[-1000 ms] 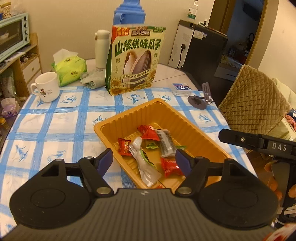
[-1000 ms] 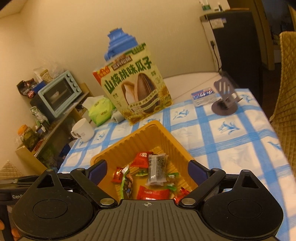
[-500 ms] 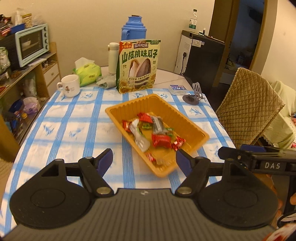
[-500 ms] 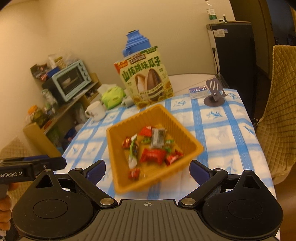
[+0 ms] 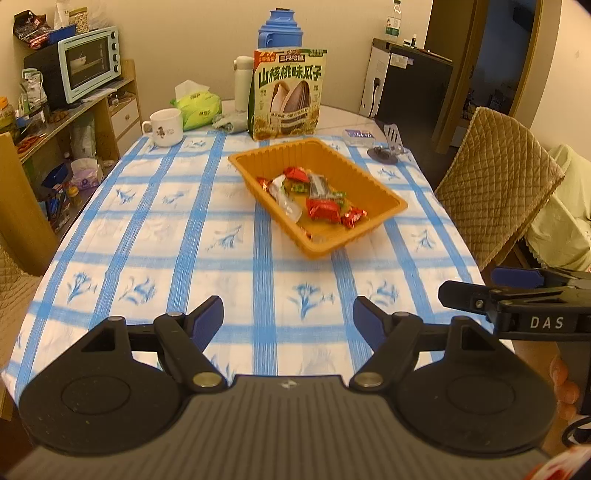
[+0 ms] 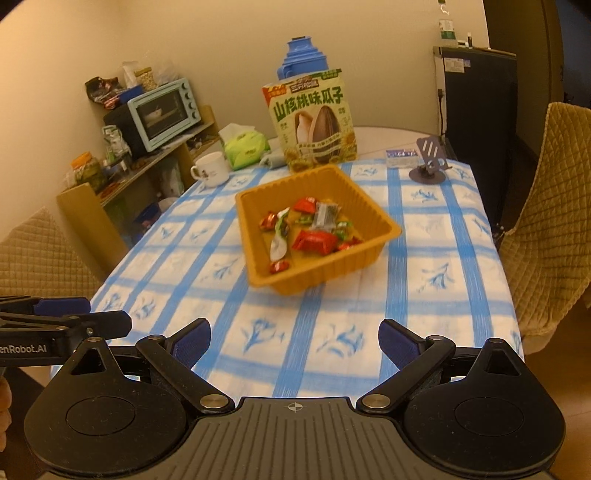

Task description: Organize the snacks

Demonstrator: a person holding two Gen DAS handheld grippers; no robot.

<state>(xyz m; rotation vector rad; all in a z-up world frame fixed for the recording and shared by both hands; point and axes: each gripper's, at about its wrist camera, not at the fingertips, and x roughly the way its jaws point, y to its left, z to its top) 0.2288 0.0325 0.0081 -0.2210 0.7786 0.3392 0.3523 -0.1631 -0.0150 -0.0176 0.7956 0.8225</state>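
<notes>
An orange plastic tray (image 5: pixel 384 192) (image 6: pixel 373 254) sits on the blue-checked tablecloth and holds several wrapped snacks (image 5: pixel 323 208) (image 6: pixel 314 240) in red, clear and green wrappers. A large sunflower-seed bag (image 5: pixel 288 94) (image 6: pixel 312 122) stands upright behind it. My left gripper (image 5: pixel 288 319) hovers open over the cloth near the table's front edge, well short of the tray, with nothing between its fingers. My right gripper (image 6: pixel 295 341) is open too and equally far back, empty. Each gripper shows at the other view's side edge.
Behind the tray stand a white mug (image 5: pixel 166 127), a green tissue pack (image 5: pixel 195 107), a white flask (image 5: pixel 243 83), a blue thermos (image 5: pixel 280 27) and a phone stand (image 5: pixel 388 146). A padded chair (image 5: pixel 495 184) is on the right, a shelf with a toaster oven (image 5: pixel 90 62) on the left.
Both grippers have pulled back from the tray toward the table's front edge, so the tray looks smaller and farther off. Both stayed open and empty.
</notes>
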